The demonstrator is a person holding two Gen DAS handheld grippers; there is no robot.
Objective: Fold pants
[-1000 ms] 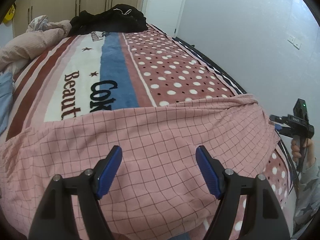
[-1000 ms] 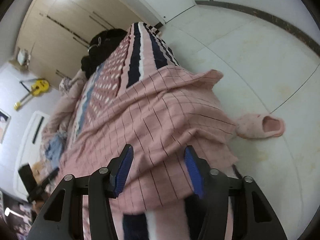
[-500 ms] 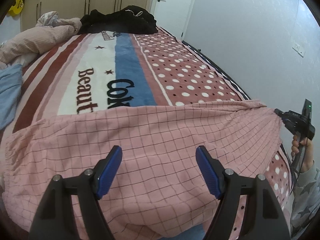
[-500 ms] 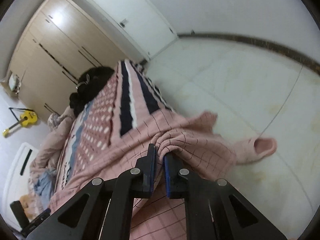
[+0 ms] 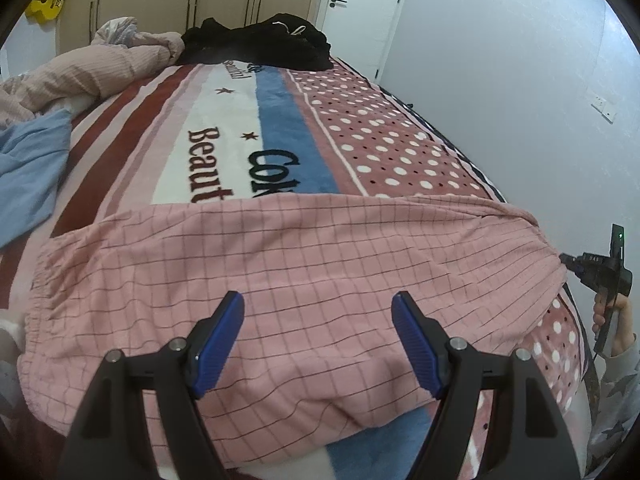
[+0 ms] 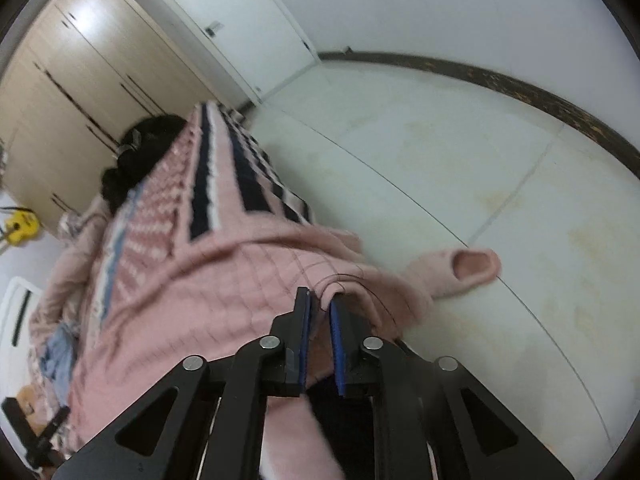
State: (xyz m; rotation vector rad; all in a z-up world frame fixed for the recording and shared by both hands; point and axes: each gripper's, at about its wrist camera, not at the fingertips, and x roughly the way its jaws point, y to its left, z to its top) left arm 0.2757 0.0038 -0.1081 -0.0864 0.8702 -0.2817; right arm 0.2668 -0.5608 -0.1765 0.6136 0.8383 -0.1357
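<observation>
The pink checked pants (image 5: 288, 276) lie spread across the near end of the bed, waistband at the left, leg ends at the right. My left gripper (image 5: 318, 312) is open and hovers just above the middle of the pants, holding nothing. My right gripper (image 6: 320, 300) is shut on the leg-end hem of the pants (image 6: 224, 280) at the bed's right edge. It also shows in the left wrist view (image 5: 568, 260), pinching the cloth and pulling it taut.
The bed carries a striped and dotted blanket (image 5: 240, 120). A black clothes pile (image 5: 260, 44) and a pink quilt (image 5: 92, 68) lie at the far end, a blue garment (image 5: 28, 168) at the left. A pink slipper (image 6: 464, 272) lies on the floor by the bed.
My right gripper closed on the pants' leg-end hem and pulled it outward, stretching the cloth flatter. My left gripper stayed open and drew back a little over the pants.
</observation>
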